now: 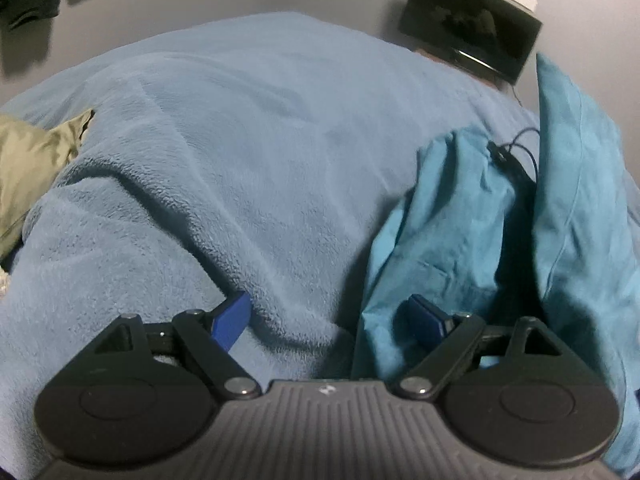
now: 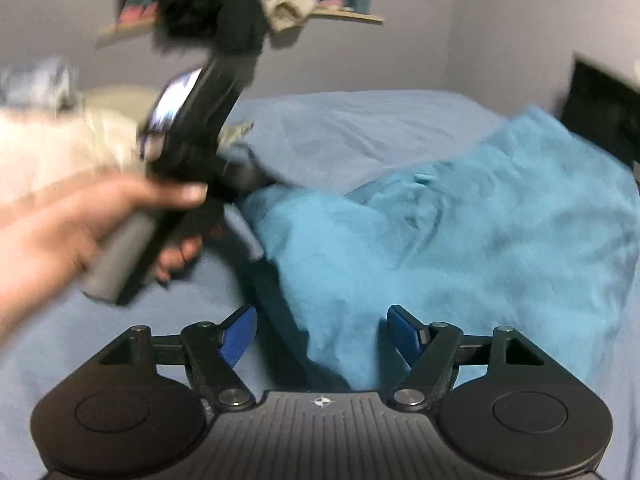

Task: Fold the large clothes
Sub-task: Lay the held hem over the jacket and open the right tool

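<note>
A teal garment (image 1: 460, 216) lies rumpled on the bed, at the right of the left wrist view; it fills the right half of the right wrist view (image 2: 460, 240). My left gripper (image 1: 332, 320) is open and empty, its right finger (image 1: 426, 318) against the garment's near edge. My right gripper (image 2: 320, 332) is open and empty, with the garment's near edge lying between its fingers. The left gripper's body (image 2: 192, 128), held by a hand (image 2: 80, 220), appears blurred at the left of the right wrist view.
A fleecy light-blue blanket (image 1: 240, 160) covers the bed. An olive cloth (image 1: 32, 160) lies at the left. A black cable (image 1: 516, 156) rests on the garment. A dark screen (image 1: 468, 28) stands by the grey wall. A shelf with clothes (image 2: 280, 8) hangs on the wall.
</note>
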`<state>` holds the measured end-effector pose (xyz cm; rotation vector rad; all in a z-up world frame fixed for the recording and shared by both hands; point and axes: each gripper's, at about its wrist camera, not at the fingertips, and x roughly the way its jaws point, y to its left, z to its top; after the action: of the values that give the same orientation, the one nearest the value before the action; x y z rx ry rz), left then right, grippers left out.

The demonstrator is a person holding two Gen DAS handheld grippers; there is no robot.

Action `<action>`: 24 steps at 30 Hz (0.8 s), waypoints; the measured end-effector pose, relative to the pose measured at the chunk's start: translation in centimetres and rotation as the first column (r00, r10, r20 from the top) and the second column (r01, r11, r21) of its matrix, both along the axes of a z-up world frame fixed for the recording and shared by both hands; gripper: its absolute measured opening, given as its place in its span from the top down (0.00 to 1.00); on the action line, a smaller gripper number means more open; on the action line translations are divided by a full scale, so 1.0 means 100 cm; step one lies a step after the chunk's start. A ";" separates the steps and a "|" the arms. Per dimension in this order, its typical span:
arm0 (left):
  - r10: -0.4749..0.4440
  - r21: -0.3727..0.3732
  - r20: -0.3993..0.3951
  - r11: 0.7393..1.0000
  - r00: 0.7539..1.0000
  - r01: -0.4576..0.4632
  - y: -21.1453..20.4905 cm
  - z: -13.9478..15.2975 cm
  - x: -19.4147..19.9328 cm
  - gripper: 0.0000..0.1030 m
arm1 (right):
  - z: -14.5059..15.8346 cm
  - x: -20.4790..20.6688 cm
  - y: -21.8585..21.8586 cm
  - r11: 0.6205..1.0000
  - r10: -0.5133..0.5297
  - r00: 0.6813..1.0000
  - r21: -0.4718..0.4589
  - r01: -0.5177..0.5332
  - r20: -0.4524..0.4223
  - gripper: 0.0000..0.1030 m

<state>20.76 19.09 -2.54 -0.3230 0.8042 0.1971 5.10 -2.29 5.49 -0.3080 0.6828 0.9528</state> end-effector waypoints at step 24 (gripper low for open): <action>-0.128 0.027 0.046 0.992 0.991 0.126 -0.003 -0.012 0.007 0.21 | 0.006 0.217 0.110 0.773 -0.623 0.780 -0.204 0.601 -0.061 0.93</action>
<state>21.48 18.82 -3.74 -0.2524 0.7718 0.0792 26.76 8.74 6.12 -0.1555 0.9131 0.2790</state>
